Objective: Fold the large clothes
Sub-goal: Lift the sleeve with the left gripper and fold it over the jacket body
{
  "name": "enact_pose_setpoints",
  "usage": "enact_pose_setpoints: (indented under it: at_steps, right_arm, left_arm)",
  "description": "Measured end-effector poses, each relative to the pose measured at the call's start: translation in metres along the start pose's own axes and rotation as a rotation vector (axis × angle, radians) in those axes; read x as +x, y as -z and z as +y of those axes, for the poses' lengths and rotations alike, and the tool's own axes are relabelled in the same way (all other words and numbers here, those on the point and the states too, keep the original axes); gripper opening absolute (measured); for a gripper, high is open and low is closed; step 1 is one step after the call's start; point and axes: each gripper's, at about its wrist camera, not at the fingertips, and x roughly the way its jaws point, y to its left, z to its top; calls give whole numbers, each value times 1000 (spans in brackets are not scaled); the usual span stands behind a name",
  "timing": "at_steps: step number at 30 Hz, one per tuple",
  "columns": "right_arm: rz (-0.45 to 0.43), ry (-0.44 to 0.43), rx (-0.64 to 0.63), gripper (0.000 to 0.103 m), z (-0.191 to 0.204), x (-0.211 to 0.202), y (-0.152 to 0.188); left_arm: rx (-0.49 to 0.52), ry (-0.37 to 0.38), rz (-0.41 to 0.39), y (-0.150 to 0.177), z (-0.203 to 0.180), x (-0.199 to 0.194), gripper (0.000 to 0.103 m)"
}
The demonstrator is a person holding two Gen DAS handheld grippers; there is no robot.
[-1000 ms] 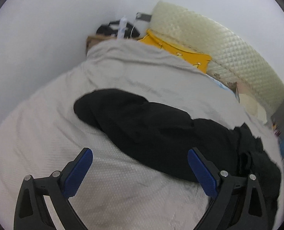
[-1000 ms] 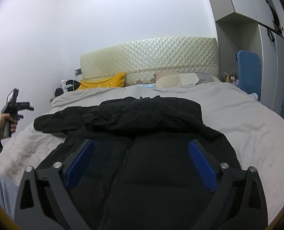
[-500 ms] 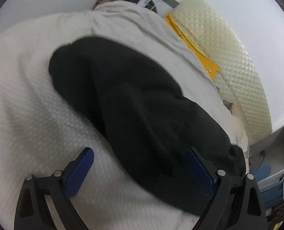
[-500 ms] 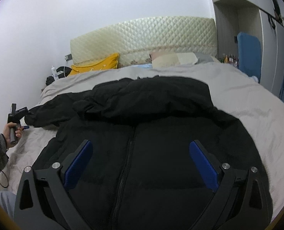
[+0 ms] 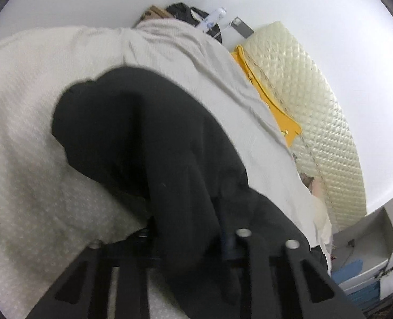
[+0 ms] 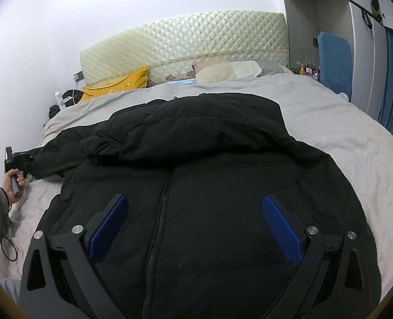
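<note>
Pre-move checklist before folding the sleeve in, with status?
1. Left tongs shut on the sleeve: ok, black fabric fills the gap between the fingers.
2. Grip sits at the sleeve end: ok, the right wrist view shows the left tongs at the cuff.
3. Right tongs open and holding nothing: ok, they hover over the jacket front.
4. Jacket lies flat on the bed, zipper up: ok.
5. Hood is smoothed: not ok, it is bunched over the shoulders.
6. Other sleeve's position: cannot tell, it is not visible.
</note>
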Motion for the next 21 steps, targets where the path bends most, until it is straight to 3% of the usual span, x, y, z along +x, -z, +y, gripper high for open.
enact_pose_setpoints:
  at_steps: [3,11,18,21]
  right_arm:
    - [-23,-7,-32,100,4,-8,-2]
    - [-54,-46,-101,103,12,-29,-6]
    - [-81,-62,-85,103,0,-47,-9]
    - [-84,-73,-65,103,-8,-52,-12]
  left_arm:
    - [37,-30,-38,0,-17,-17,12]
    - [176,-114,-125,-7,-77,-83,8]
    - [337,-120,-212,-1,-166,-151,7]
    - [418,-124,-210,8,-208,-169,6]
